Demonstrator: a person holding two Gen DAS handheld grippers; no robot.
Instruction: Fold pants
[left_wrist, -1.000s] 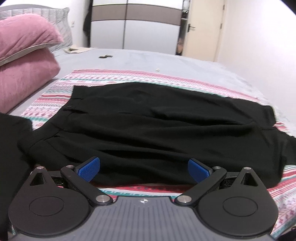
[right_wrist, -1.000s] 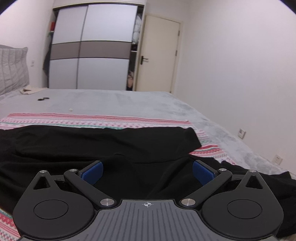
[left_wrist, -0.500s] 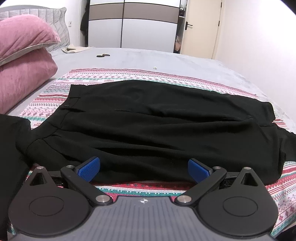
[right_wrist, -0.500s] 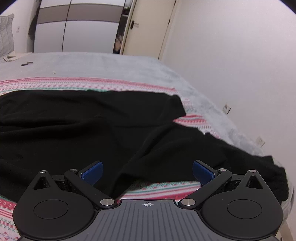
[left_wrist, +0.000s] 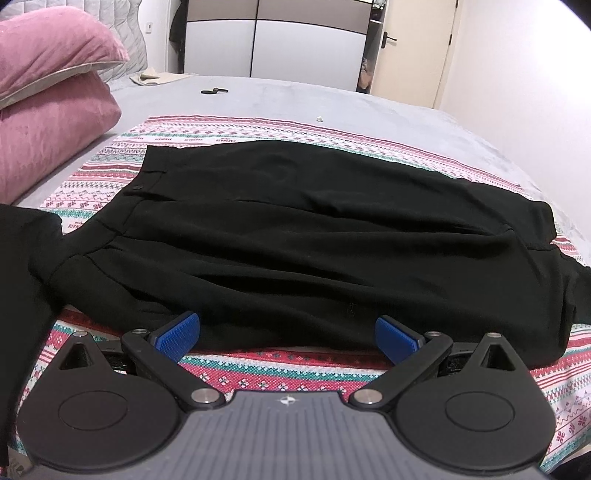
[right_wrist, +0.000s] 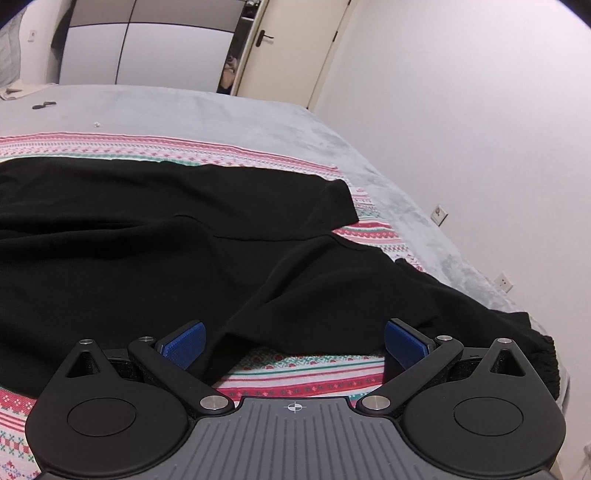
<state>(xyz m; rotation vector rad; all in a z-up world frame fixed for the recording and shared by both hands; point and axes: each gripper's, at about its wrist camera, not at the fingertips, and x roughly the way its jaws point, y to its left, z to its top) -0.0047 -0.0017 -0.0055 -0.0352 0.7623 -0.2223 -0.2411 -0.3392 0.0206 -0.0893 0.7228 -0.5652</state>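
The black pants lie spread flat across a patterned blanket on the bed, the waistband toward the blanket's left edge, with a small button showing on it, and the legs running toward the right edge. The fabric is matte and thin, with long shallow creases along the legs. In the right wrist view the pants split into two legs: the far leg ends in a straight hem near the blanket's right edge, while the near leg bunches and drapes over the bed's right edge.

A second dark garment sits at the blanket's near left corner (cut off by the frame, so its shape cannot be told).

The blanket is woven in red, green and white bands; the bed cover is soft grey plush. Two pink pillows are stacked at the bed's left edge.

The left gripper hangs just above the pants' near edge, its blue ribbed pads wide apart and empty. The right gripper is likewise spread wide over the near leg, holding nothing.
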